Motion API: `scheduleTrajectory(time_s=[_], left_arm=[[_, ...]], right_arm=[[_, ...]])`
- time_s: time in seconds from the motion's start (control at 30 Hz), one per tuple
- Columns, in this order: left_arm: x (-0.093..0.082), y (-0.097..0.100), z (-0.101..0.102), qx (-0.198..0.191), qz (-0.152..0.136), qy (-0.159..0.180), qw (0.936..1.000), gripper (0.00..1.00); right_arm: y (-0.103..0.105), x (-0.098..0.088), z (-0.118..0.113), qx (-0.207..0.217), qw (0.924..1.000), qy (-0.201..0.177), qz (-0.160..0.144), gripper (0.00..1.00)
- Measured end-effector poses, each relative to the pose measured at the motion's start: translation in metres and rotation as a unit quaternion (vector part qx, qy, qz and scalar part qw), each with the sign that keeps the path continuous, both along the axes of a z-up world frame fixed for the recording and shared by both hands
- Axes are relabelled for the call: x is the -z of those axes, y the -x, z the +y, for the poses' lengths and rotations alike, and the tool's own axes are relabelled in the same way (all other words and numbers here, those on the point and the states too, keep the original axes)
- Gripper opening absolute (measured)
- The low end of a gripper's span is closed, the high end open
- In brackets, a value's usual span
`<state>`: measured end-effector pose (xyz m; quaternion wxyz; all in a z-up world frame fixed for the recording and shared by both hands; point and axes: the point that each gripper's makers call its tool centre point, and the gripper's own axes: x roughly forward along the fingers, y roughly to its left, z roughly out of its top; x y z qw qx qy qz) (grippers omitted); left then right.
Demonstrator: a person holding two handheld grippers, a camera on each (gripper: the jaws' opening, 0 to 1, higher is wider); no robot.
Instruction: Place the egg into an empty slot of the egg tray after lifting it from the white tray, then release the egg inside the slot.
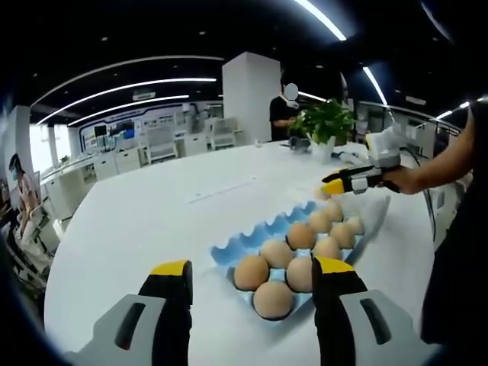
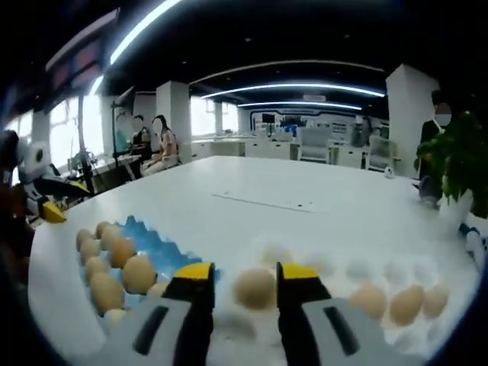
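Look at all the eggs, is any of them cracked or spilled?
Nothing stands out. The brown eggs sit whole in the blue egg tray, and more rest in the white tray. No cracks or spills show.

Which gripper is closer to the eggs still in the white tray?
The right gripper. An egg in the white tray sits between its open jaws. The left gripper is over at the blue egg tray's near end.

Matt eggs, smooth plastic, glossy table

The blue egg tray looks like moulded, matt pulp or plastic; its eggs are matt tan. The white table is smooth with a soft sheen. Gripper fingertips look like glossy yellow plastic.
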<state>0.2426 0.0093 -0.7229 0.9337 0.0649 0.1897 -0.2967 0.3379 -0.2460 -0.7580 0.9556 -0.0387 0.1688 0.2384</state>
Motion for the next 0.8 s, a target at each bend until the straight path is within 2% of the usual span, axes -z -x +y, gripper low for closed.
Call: scheduleTrajectory(time_s=[0.23,0.33,0.37,0.4,0.43,0.47,0.5,0.67,0.8], left_arm=[[-0.001,0.001,0.005,-0.008,0.002,0.000,1.0000,0.64],[-0.001,0.000,0.006,-0.011,0.002,0.000,0.9999,0.65],[-0.001,0.000,0.006,-0.011,0.002,0.000,0.9999,0.65],[-0.001,0.000,0.006,-0.011,0.002,0.000,0.9999,0.65],[-0.001,0.000,0.006,-0.012,0.003,0.001,0.9999,0.65],[-0.001,0.000,0.006,-0.012,0.003,0.001,0.9999,0.65],[0.000,0.000,0.007,-0.012,0.003,0.001,0.9999,0.65],[0.000,0.000,0.007,-0.012,0.004,0.000,0.9999,0.65],[0.000,-0.001,0.006,-0.012,0.004,0.000,0.9999,0.65]], right_arm=[[-0.007,0.008,-0.003,0.005,0.9999,0.010,0.011,0.32],[-0.009,0.013,-0.006,0.004,0.9991,0.041,0.012,0.25],[-0.008,0.018,-0.010,0.007,0.9982,0.057,0.019,0.25],[-0.009,0.014,-0.005,0.004,0.9992,0.038,0.011,0.24],[-0.007,0.015,-0.004,0.001,0.9989,0.045,0.014,0.25],[-0.006,0.016,-0.005,-0.011,0.9975,0.069,0.007,0.25],[-0.005,0.016,-0.004,-0.015,0.9971,0.075,0.006,0.25],[-0.007,0.019,-0.003,-0.032,0.9957,0.087,0.006,0.25],[-0.007,0.018,-0.004,-0.034,0.9964,0.077,0.006,0.24]])
